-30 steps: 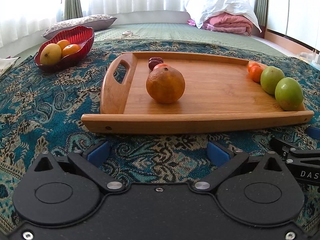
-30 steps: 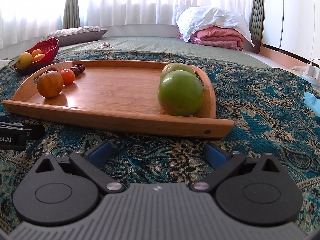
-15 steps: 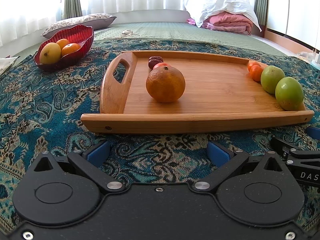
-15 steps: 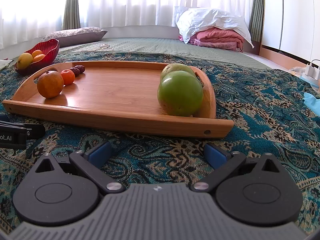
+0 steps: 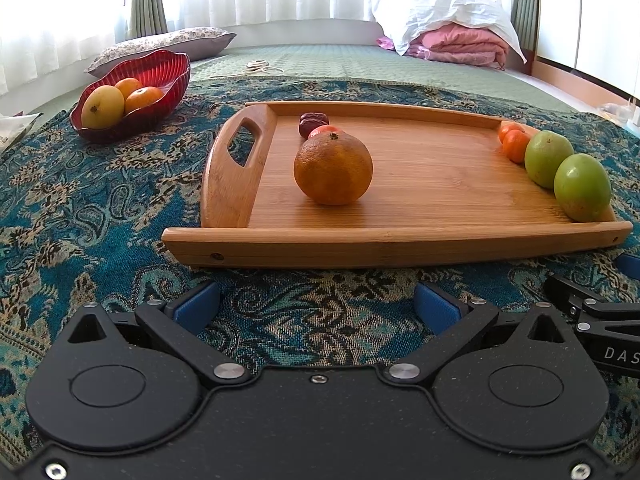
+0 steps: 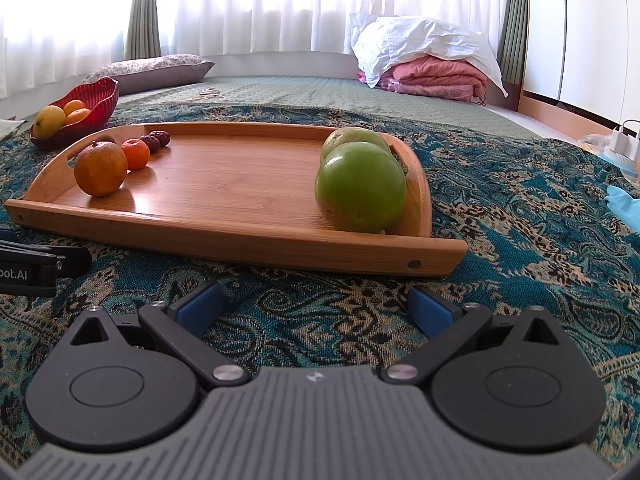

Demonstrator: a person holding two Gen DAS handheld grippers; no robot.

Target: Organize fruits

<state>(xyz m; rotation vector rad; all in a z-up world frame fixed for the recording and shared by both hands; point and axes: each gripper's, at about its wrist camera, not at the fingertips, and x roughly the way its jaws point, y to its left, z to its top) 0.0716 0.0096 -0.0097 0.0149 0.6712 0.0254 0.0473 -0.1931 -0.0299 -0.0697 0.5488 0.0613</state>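
A wooden tray (image 5: 420,184) lies on the patterned cloth. On its left side sit a large orange (image 5: 333,168), a small tangerine (image 6: 135,153) and dark red dates (image 5: 313,123). On its right side sit two green apples (image 5: 582,187) (image 5: 549,159) and two small tangerines (image 5: 515,145). A red bowl (image 5: 160,76) at the far left holds a yellow fruit and oranges. My left gripper (image 5: 316,308) is open and empty just before the tray's near rim. My right gripper (image 6: 316,308) is open and empty, near the tray's right corner (image 6: 440,256).
The teal patterned cloth (image 5: 80,208) covers the surface around the tray. Behind it lie a green mat, a pillow (image 5: 168,42) and folded bedding (image 5: 460,40). A white charger (image 6: 624,144) and a blue item (image 6: 624,204) sit at the far right.
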